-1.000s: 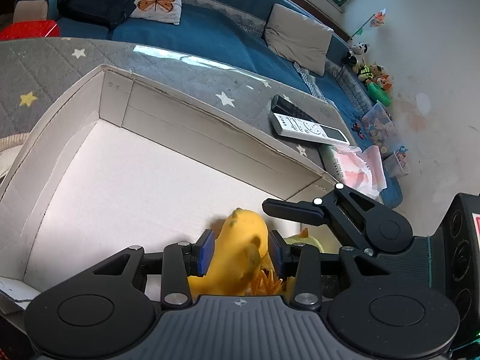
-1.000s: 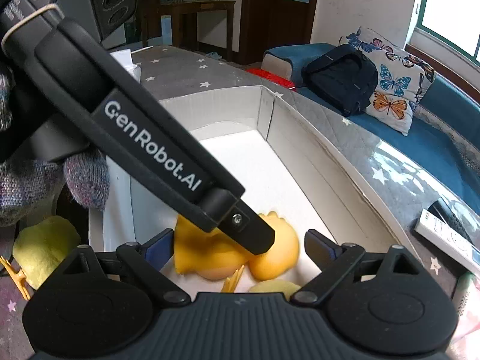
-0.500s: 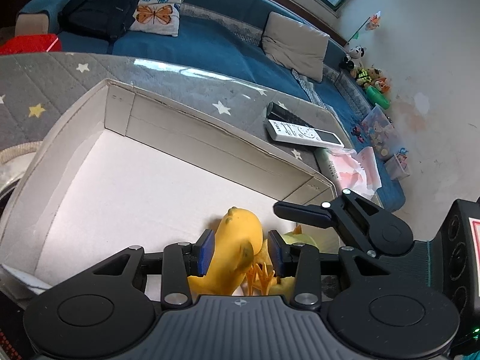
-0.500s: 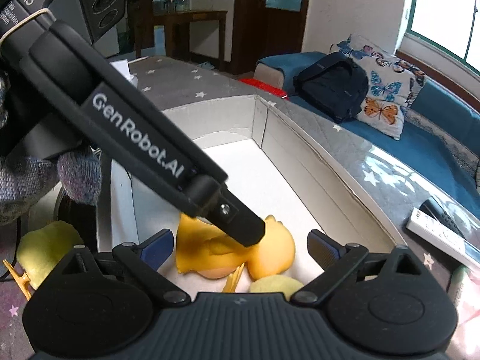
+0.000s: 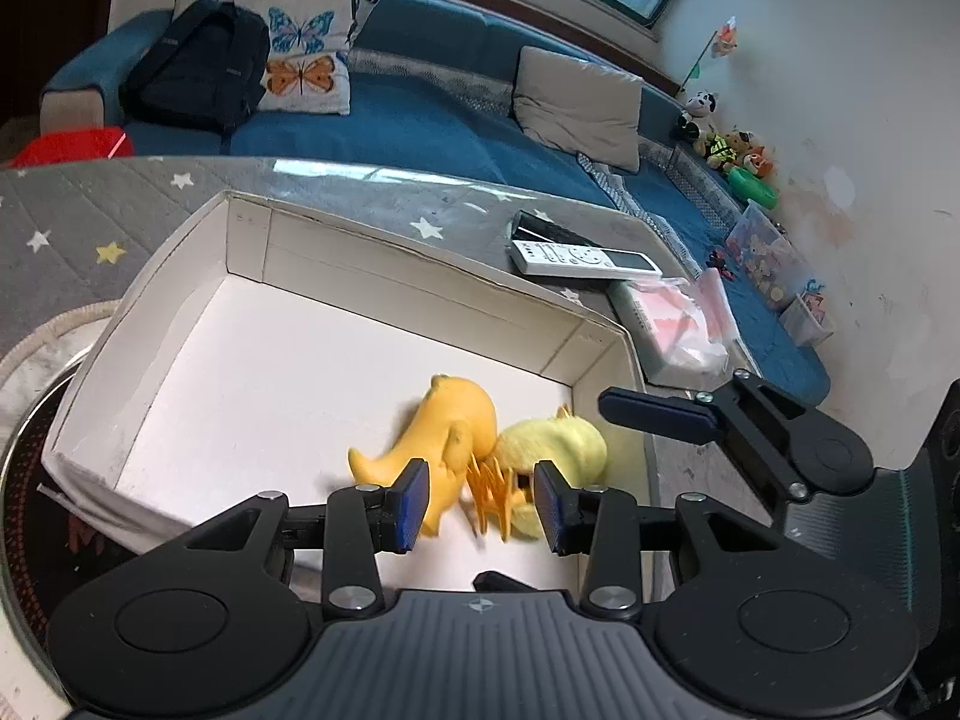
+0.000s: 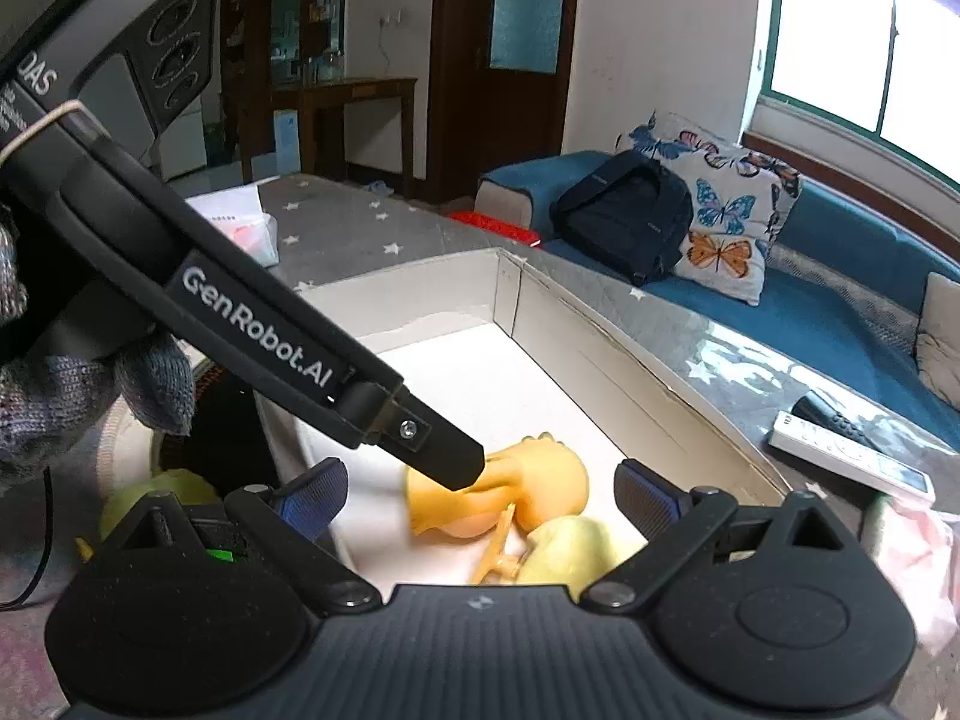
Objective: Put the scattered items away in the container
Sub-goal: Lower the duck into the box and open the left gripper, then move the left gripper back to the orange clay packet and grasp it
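Toys already lie in the white cardboard box (image 5: 384, 276): an orange rubber duck (image 5: 447, 441) and a pale yellow one (image 5: 555, 441), touching, just ahead of our left hand-held gripper (image 5: 480, 507), whose jaws have just been closing yet hold nothing. Our right hand-held gripper (image 6: 480, 495) gapes empty; another yellow toy (image 6: 159, 495) waits outside, to its left.

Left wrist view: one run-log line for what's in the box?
orange rubber toy: in white cardboard box | pale yellow rubber toy: beside it, inside
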`<state>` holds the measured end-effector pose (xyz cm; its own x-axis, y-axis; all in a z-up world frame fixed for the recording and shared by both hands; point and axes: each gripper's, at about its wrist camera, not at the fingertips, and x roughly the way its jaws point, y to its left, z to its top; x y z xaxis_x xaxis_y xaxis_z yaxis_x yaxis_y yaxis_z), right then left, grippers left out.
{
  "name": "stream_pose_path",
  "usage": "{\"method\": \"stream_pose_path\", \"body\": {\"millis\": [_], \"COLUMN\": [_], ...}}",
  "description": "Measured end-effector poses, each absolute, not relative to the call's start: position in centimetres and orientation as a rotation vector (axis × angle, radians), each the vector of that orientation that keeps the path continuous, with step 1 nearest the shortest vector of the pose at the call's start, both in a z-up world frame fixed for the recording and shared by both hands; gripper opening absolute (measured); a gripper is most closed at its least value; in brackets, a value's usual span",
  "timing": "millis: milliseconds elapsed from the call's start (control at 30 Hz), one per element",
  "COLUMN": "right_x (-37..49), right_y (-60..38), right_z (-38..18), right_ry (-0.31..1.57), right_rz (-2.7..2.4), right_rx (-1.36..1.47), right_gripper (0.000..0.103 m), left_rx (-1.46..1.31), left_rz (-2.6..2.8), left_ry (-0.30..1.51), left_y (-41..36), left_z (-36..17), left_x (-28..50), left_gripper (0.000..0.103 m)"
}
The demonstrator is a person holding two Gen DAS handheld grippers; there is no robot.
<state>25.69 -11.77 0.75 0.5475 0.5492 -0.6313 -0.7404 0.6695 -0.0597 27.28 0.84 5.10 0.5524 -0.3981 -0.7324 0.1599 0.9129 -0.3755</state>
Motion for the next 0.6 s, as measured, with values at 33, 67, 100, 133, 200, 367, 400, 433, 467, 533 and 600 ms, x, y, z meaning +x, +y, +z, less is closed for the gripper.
{"method": "stream_pose_path", "body": {"millis": [33, 67, 100, 133, 200, 367, 400, 433, 467, 533, 600], "right_x": [25.2, 24.7, 24.1, 23.6, 22.6, 20.2, 19.7, 19.1, 18.6, 17.7, 16.9], "right_y": [-12.0, -12.2, -12.4, -12.5, -12.8, -13.2, -13.3, -13.5, -13.6, -14.1, -14.3], "right_z": [1.0, 1.1, 1.3, 1.4, 1.6, 1.8, 1.7, 1.7, 1.6, 1.4, 1.2], "right_ry": [0.611, 0.603, 0.595, 0.586, 0.573, 0.549, 0.542, 0.535, 0.53, 0.53, 0.53], "right_rz": [0.778, 0.777, 0.777, 0.773, 0.77, 0.759, 0.754, 0.749, 0.744, 0.735, 0.727], "right_rx": [-0.334, -0.328, -0.325, -0.328, -0.334, -0.329, -0.328, -0.329, -0.326, -0.312, -0.304], "right_gripper": [0.097, 0.097, 0.097, 0.097, 0.097, 0.097, 0.097, 0.097, 0.097, 0.097, 0.097], "left_rx": [-0.281, -0.282, -0.28, -0.275, -0.263, -0.262, -0.258, -0.255, -0.251, -0.249, -0.253], "left_rz": [-0.337, -0.341, -0.34, -0.335, -0.329, -0.327, -0.325, -0.325, -0.325, -0.325, -0.325], "left_ry": [0.925, 0.919, 0.914, 0.909, 0.901, 0.883, 0.878, 0.873, 0.869, 0.868, 0.863], "left_y": [0.8, 0.7, 0.6, 0.5, 0.3, 0.1, 0.1, 0.1, 0.1, 0.1, 0.1], "left_z": [5.2, 5.3, 5.5, 5.5, 5.6, 5.9, 5.9, 6.0, 5.9, 5.9, 5.8], "left_x": [26.8, 26.3, 25.9, 25.4, 24.5, 22.5, 22.0, 21.6, 21.1, 20.4, 19.7], "left_gripper": [0.041, 0.041, 0.041, 0.041, 0.041, 0.04, 0.04, 0.04, 0.04, 0.04, 0.04]}}
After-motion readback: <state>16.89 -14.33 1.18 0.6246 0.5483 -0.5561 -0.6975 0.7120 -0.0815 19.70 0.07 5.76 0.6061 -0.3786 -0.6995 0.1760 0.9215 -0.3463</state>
